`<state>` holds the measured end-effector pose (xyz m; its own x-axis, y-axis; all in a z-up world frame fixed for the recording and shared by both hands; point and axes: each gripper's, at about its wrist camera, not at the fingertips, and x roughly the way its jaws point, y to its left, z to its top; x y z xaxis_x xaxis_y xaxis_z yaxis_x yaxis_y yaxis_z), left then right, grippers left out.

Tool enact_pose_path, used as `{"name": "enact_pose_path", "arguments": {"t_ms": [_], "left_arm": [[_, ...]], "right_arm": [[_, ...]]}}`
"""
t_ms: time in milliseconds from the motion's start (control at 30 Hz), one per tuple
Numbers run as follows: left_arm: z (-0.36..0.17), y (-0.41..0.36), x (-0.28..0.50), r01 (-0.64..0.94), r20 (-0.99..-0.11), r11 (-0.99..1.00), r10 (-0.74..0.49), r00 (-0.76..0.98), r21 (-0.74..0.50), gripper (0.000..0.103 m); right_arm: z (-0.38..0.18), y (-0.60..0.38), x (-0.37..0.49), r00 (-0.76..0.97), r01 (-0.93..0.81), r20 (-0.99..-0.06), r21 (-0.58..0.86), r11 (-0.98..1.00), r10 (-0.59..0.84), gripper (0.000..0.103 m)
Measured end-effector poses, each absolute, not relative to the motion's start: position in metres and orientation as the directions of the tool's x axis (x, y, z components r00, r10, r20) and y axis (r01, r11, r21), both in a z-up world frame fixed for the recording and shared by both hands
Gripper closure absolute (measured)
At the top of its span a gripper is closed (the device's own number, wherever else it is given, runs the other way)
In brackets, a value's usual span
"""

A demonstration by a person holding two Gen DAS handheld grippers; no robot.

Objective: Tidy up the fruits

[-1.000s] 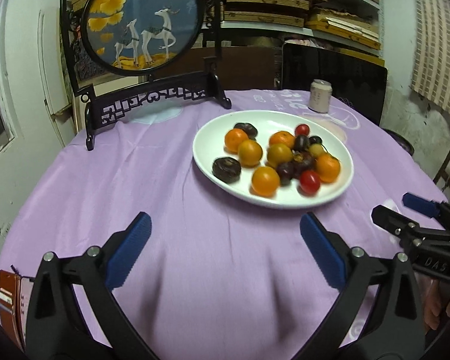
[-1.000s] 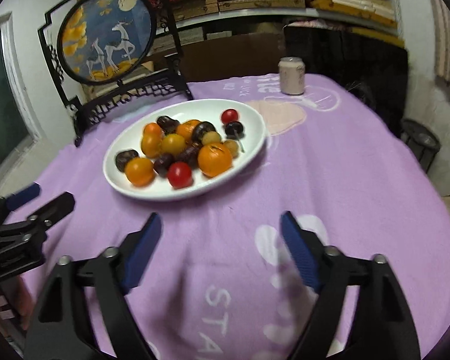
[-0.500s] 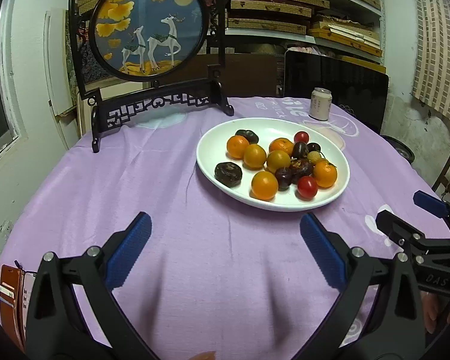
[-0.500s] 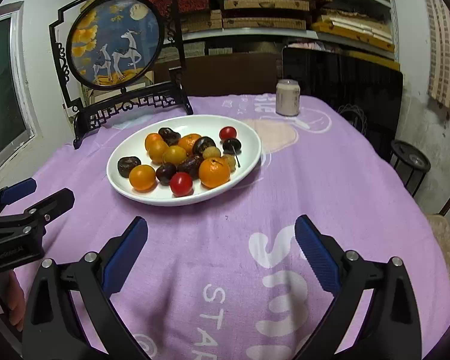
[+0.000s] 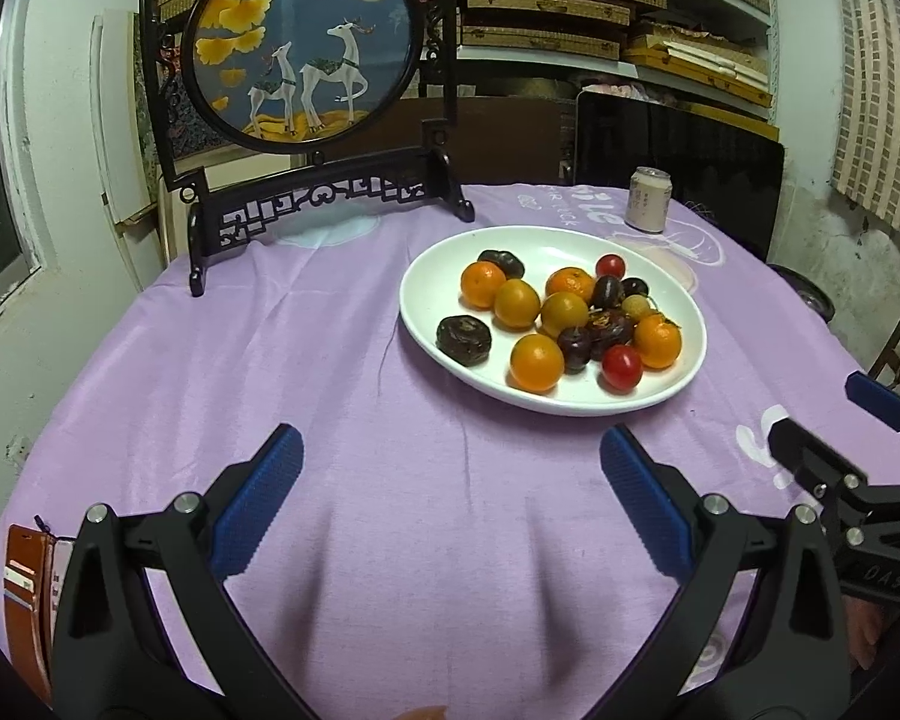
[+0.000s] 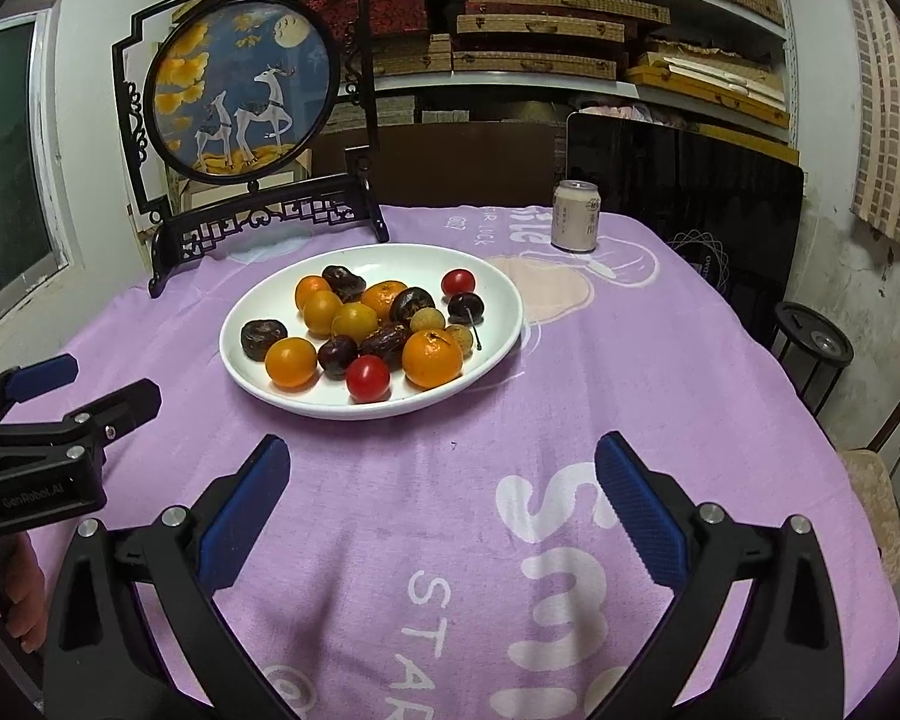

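A white oval plate [image 5: 438,294] [image 6: 252,378] sits on the purple tablecloth and holds several oranges [image 5: 536,362] [image 6: 432,359], dark plums [image 5: 464,332], red cherry tomatoes [image 5: 621,366] [image 6: 367,378] and small pale fruits [image 6: 428,320]. My left gripper [image 5: 450,501] is open and empty, above the cloth in front of the plate. My right gripper [image 6: 441,498] is open and empty, also short of the plate. Each gripper shows in the other's view, the right one [image 5: 840,438] at the right edge, the left one [image 6: 78,390] at the left edge.
A black-framed round deer screen [image 5: 306,42] [image 6: 243,90] stands at the table's back left. A pale drink can [image 5: 648,199] [image 6: 577,215] stands behind the plate. A dark panel [image 6: 684,192] leans at the back right. A brown wallet [image 5: 27,588] lies at the near left edge. A stool [image 6: 813,342] stands right.
Both grippers have drawn back and risen a little from the plate, so the plate sits farther off and the views have tilted up. Both stay open and empty.
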<state>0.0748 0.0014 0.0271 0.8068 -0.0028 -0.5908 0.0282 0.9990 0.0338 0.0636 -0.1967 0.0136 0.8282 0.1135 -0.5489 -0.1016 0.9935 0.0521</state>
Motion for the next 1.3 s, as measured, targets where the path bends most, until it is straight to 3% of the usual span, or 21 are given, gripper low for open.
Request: {"name": "enact_pose_path", "arguments": {"t_ms": [333, 967, 1100, 1300], "left_arm": [[0.031, -0.003, 0.069, 0.024, -0.572, 0.998, 0.011, 0.82, 0.054, 0.002], [0.031, -0.01, 0.068, 0.095, -0.583, 0.995, -0.055, 0.811, 0.039, 0.002], [0.033, -0.01, 0.064, 0.057, -0.558, 0.995, -0.004, 0.83, 0.079, 0.002], [0.032, -0.009, 0.065, 0.072, -0.57, 0.995, -0.023, 0.821, 0.065, 0.002]], "right_arm": [[0.012, -0.186, 0.064, 0.823, -0.107, -0.564, -0.024, 0.994, 0.075, 0.001], [0.01, -0.191, 0.066, 0.803, -0.117, -0.585, 0.029, 0.993, 0.111, 0.001], [0.01, -0.191, 0.067, 0.804, -0.116, -0.585, 0.029, 0.993, 0.111, 0.001], [0.01, -0.193, 0.067, 0.801, -0.113, -0.587, 0.041, 0.993, 0.115, 0.001]]}}
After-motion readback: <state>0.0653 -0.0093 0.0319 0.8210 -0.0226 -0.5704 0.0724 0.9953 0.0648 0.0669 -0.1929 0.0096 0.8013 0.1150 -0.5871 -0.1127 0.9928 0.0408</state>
